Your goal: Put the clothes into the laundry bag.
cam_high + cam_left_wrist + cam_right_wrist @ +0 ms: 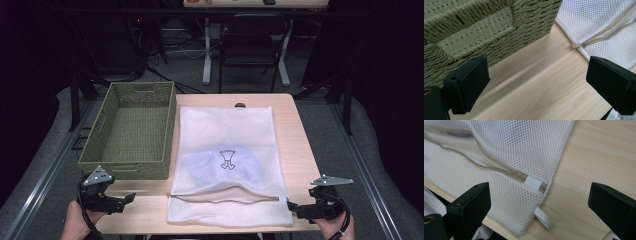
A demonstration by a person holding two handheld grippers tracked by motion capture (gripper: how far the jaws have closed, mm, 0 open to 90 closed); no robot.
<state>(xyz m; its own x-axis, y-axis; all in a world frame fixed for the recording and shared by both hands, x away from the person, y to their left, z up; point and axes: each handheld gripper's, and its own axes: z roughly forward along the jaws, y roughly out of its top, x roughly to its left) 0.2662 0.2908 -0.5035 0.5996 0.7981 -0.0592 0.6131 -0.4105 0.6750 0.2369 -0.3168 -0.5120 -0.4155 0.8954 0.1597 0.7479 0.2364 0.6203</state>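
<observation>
High view: black emblem (227,159) on mesh bag (227,130)

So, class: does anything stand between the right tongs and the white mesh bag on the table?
Nothing visible does. The right tongs are open at the near right corner of the mesh bag, with only bare table between the jaws and the bag's edge. The woven basket sits on the bag's far side.

1. No readable words, brand names or numbers anywhere in these shots.
2. Only mark is a small black outline drawing on the white mesh laundry bag (227,150). It's a little figure shape (227,159) near the middle, no lettering with it.
</observation>
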